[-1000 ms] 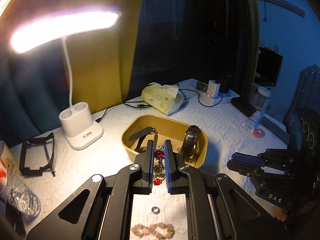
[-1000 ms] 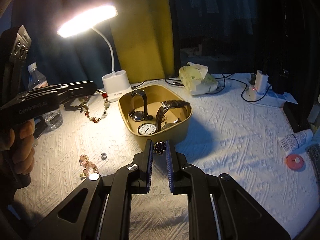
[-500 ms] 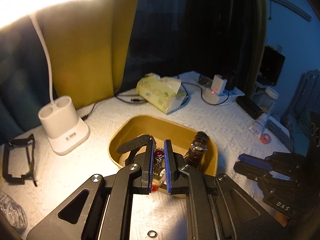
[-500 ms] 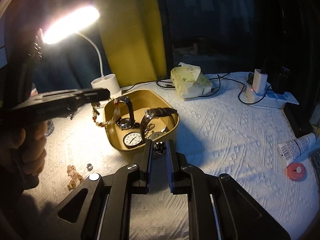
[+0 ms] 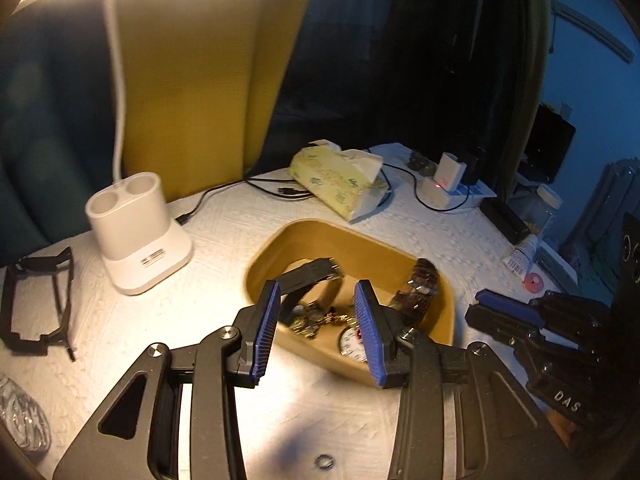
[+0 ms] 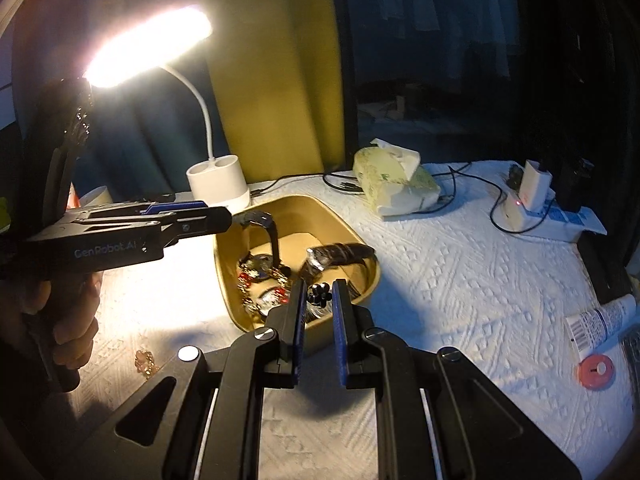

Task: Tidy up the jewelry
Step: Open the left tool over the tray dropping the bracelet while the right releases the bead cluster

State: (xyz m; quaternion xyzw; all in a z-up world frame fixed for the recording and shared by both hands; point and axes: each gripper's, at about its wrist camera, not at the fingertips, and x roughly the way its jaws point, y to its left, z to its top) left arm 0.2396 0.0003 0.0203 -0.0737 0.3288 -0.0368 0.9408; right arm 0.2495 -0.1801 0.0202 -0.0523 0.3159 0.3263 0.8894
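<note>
A gold tray [image 5: 404, 250] [image 6: 304, 210] on the white cloth holds watches [image 5: 416, 292] [image 6: 340, 254], a white-faced watch [image 5: 352, 346] and a red-bead necklace [image 6: 246, 282]. My left gripper [image 5: 316, 294] is open and empty just above the tray's near-left rim; it shows in the right wrist view [image 6: 224, 216] at the tray's left. My right gripper [image 6: 318, 294] is shut on a small dark beaded piece [image 6: 318, 294] over the tray's near edge, and it shows in the left wrist view [image 5: 480, 308]. A small ring [image 5: 323, 461] and a pink bracelet [image 6: 145, 361] lie on the cloth.
A white desk lamp [image 5: 138, 236] [image 6: 218, 184] stands left of the tray. A tissue pack [image 5: 340, 184] [image 6: 394, 188], cables and a charger [image 6: 528, 196] lie behind. Black glasses [image 5: 38, 304], a plastic bottle [image 5: 22, 420], a tube [image 6: 600, 322] and a red disc [image 6: 595, 371] are around.
My left gripper carried the red-bead necklace over the tray, opened and let it drop inside. My right gripper moved closer to the tray, still holding the dark piece.
</note>
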